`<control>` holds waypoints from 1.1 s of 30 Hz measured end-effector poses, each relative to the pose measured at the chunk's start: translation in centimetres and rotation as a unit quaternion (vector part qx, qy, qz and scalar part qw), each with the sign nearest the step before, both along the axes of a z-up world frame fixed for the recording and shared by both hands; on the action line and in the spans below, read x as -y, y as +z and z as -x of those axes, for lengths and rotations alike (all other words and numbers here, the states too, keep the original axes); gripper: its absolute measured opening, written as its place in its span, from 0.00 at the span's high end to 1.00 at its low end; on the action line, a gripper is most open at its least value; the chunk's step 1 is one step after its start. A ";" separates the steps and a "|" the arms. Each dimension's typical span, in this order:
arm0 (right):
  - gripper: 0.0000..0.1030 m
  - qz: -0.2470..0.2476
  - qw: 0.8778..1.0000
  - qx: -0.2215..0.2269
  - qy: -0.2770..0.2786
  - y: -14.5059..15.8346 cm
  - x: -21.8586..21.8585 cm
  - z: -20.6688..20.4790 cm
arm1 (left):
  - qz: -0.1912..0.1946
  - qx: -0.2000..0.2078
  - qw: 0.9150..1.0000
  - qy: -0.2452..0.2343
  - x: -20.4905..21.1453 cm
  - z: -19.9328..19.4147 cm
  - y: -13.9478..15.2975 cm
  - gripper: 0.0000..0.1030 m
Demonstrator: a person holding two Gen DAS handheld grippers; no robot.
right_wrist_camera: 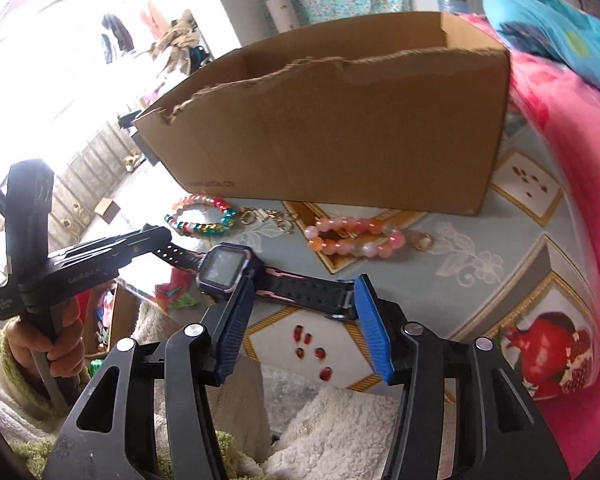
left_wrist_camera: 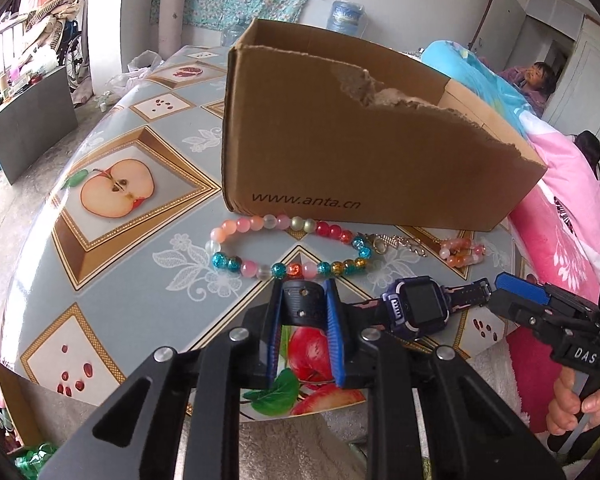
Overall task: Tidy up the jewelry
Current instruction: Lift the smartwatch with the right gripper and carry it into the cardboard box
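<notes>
Matt, torn-edged cardboard box (left_wrist_camera: 340,152) on a glossy printed bench (left_wrist_camera: 140,280); shiny glass-like beads (left_wrist_camera: 284,268); rubbery watch strap (right_wrist_camera: 300,292).

The table (left_wrist_camera: 148,240) wears a glossy grey cloth printed with fruit in gold frames. On it stands a torn cardboard box (left_wrist_camera: 340,152). Just before the box lie a multicoloured bead bracelet (left_wrist_camera: 284,246), a gold chain (left_wrist_camera: 400,242) and a pink-orange bead bracelet (left_wrist_camera: 460,252). Nearer, a dark watch (left_wrist_camera: 416,308) lies at the table's edge.
</notes>
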State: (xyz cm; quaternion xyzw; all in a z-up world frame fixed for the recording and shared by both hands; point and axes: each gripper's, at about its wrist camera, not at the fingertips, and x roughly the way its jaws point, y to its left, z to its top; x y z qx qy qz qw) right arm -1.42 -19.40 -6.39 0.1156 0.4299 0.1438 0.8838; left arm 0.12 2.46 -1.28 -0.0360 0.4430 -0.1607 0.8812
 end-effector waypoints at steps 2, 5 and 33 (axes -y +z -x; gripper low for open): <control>0.65 -0.011 1.000 -0.020 -0.018 -0.7 0.9 -0.4 | -0.004 -0.001 1.000 0.000 0.0 0.1 -0.1 0.82; 0.66 -0.034 0.999 -0.019 -0.025 -0.7 1.5 -0.5 | -0.014 -0.001 1.000 0.000 0.2 0.2 -0.4 0.82; 0.97 0.003 0.989 0.143 0.041 13.5 -2.2 -1.2 | 0.060 0.115 0.989 -0.070 0.4 1.3 12.1 0.83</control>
